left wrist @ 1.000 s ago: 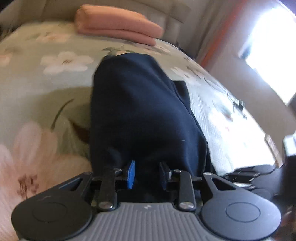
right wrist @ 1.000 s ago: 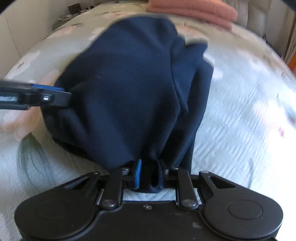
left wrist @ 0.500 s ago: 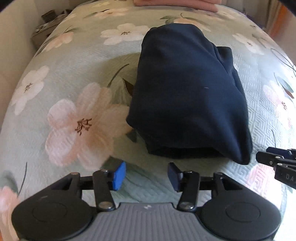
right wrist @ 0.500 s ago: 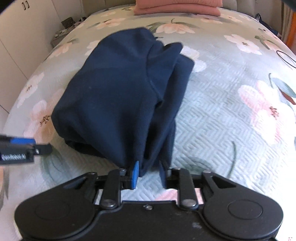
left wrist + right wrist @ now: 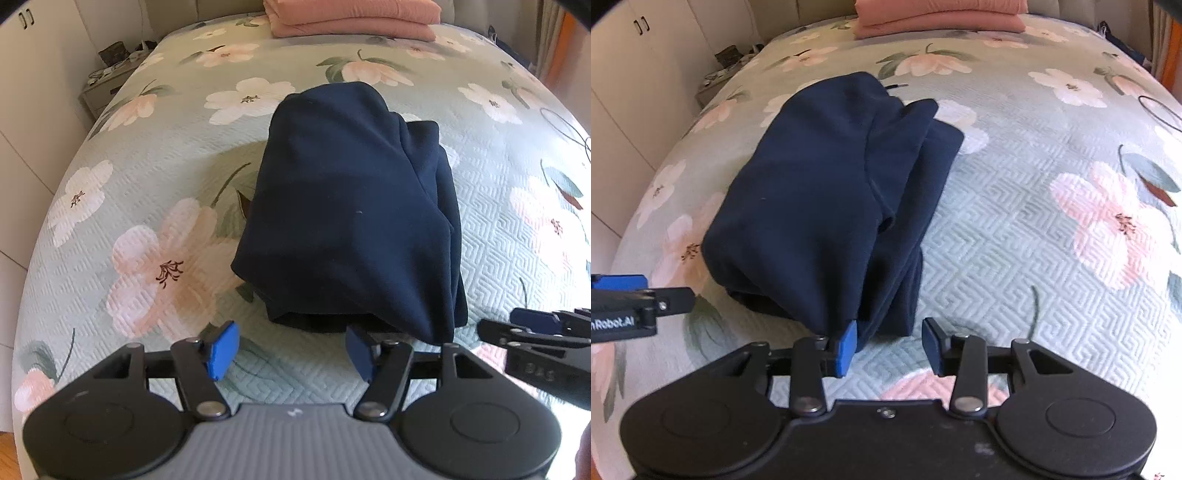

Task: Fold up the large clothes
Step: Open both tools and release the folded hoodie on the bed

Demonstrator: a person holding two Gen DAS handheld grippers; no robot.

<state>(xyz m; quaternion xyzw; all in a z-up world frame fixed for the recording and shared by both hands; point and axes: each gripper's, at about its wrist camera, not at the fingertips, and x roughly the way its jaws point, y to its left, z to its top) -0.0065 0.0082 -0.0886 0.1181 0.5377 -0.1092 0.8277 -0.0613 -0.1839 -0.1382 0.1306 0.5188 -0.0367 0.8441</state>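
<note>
Left tongs [image 5: 291,349] wide apart and opening, nothing between the blue pads, just bedspread under the gap. The right-side pad sits just below the near hem of the navy garment [image 5: 354,206]; contact can't be told. Right tongs [image 5: 888,345] about half apart, also opening. The left blue pad overlaps the garment's near corner in the picture, maybe touching; the cloth is not pinched, and the right pad is clear over the bedspread.

Navy garment [image 5: 820,199] lies folded in a thick bundle on the bed [image 5: 155,155], mid-bed, long axis running away from the cameras, layered edges showing along its right side. Floral quilted bedspread [image 5: 1034,229] under it, green with pink and white flowers.

Left wrist view: right tongs come in at the lower right edge, just right of the garment's near corner. It also shows the open folded end of the bundle, dark gap between layers. Right wrist view: left tongs come in at the left edge with partial white lettering on the body. It shows the stepped layers on the right side better, plus a thin cord end [image 5: 895,86] poking out at the far end.

Both views: pink folded stack [image 5: 351,18] at the head of the bed, white cabinets [image 5: 635,74] on the left, cluttered nightstand [image 5: 107,79].
</note>
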